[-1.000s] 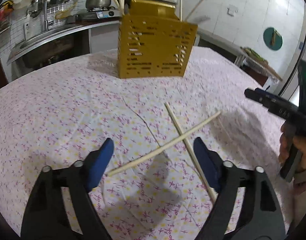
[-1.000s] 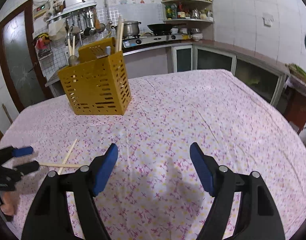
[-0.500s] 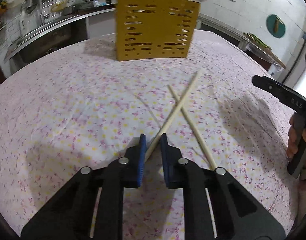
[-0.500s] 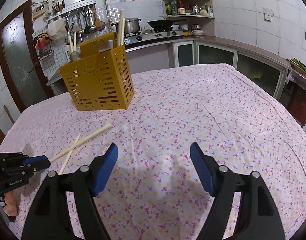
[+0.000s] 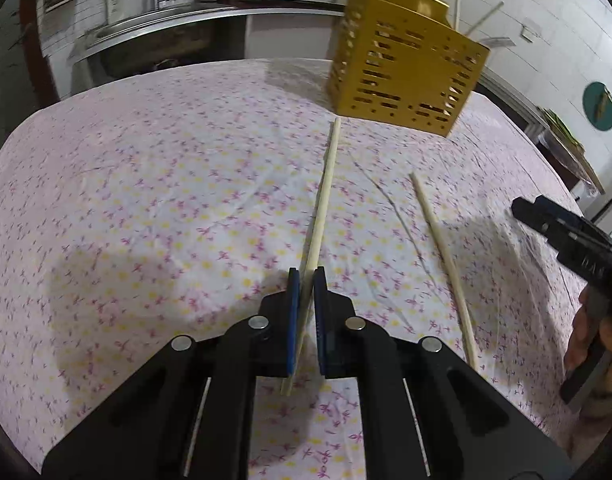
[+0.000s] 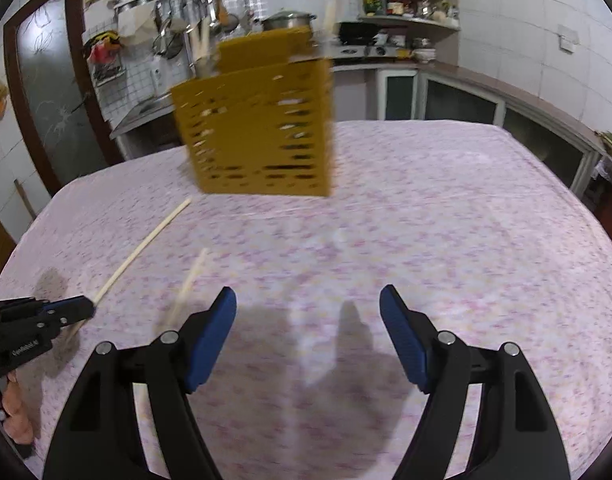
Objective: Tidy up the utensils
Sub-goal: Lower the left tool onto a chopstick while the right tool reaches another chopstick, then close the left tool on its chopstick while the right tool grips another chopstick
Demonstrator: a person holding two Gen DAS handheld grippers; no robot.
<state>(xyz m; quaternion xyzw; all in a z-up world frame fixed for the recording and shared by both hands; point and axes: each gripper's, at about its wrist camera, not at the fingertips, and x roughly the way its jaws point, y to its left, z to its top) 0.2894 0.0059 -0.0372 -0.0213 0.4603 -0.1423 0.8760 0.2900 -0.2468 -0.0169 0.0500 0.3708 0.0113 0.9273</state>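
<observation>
Two pale wooden chopsticks lie on the flowered tablecloth [image 5: 145, 200]. My left gripper [image 5: 303, 276] is closing tight on one chopstick [image 5: 326, 184] near its end, pads pressing it, and its far tip points at the yellow slotted utensil holder [image 5: 402, 68]. The second chopstick [image 5: 442, 248] lies free to the right. In the right wrist view my right gripper [image 6: 308, 304] stands open with nothing between its fingers, above the cloth in front of the holder [image 6: 257, 128]. The second chopstick [image 6: 189, 280] lies just left of its left finger. The left gripper [image 6: 87, 308] shows at the left edge.
The holder has several chopsticks standing in it. A kitchen counter with a sink [image 5: 153, 32], a pot [image 6: 289, 22] and shelves [image 6: 406, 4] runs behind the table. A hand [image 5: 586, 332] on the right gripper's handle shows at the right edge. A dark door [image 6: 45, 92] stands left.
My left gripper went from wide open to shut on one chopstick and swung it to point at the holder; the chopsticks no longer cross. The right gripper moved closer to the holder.
</observation>
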